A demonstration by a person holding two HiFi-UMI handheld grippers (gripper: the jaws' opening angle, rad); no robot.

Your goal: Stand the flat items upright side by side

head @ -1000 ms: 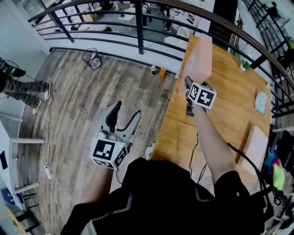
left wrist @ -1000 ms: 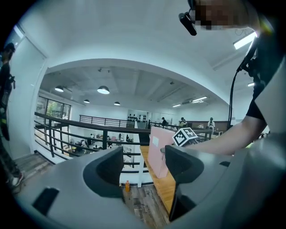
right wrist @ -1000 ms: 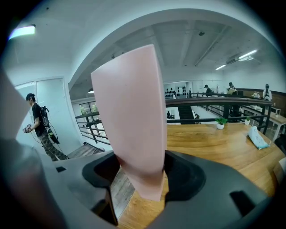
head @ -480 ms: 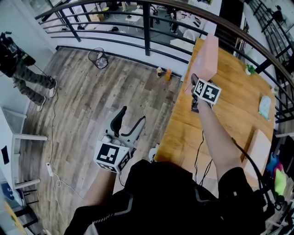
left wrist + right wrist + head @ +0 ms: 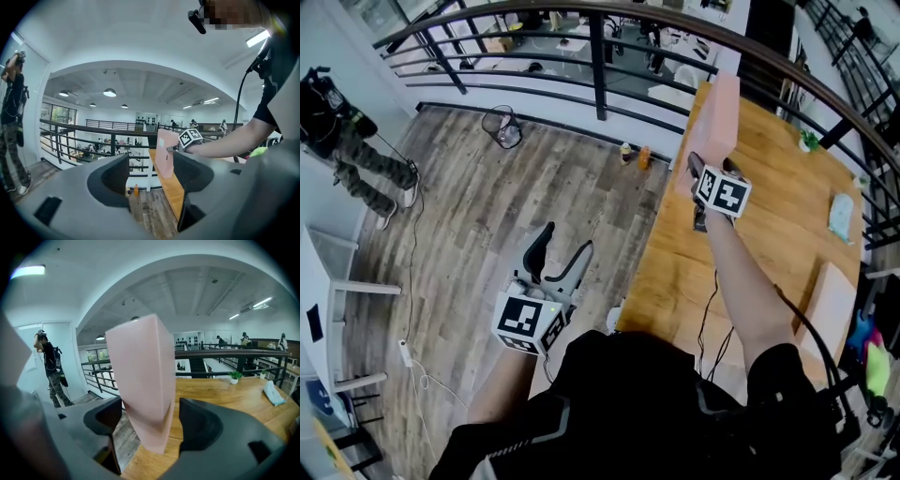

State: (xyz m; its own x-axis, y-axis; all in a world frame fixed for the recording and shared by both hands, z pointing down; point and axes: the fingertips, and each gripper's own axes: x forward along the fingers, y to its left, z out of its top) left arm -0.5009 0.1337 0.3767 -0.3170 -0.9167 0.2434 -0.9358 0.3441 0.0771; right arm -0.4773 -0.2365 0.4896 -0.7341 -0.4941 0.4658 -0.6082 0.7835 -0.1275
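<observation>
A flat pink box (image 5: 714, 120) stands upright on its narrow edge at the far left corner of the wooden table (image 5: 769, 244). My right gripper (image 5: 701, 174) reaches up to it. In the right gripper view the box (image 5: 140, 376) fills the space between the jaws, with a thin gap on each side; the jaws have just been opening and the pads do not press on it. A second flat pink box (image 5: 825, 302) lies at the table's right edge. My left gripper (image 5: 563, 240) hangs off the table over the floor, open and empty. From there I see the standing box (image 5: 164, 158).
A dark railing (image 5: 600, 47) runs behind the table. On the table lie a pale blue item (image 5: 841, 216) and a small plant (image 5: 809, 141). Two bottles (image 5: 636, 153) and a wire bin (image 5: 502, 126) stand on the wood floor. A person (image 5: 352, 141) stands far left.
The head view has shifted a little. The pink box stays upright in the same spot and both grippers keep their places.
</observation>
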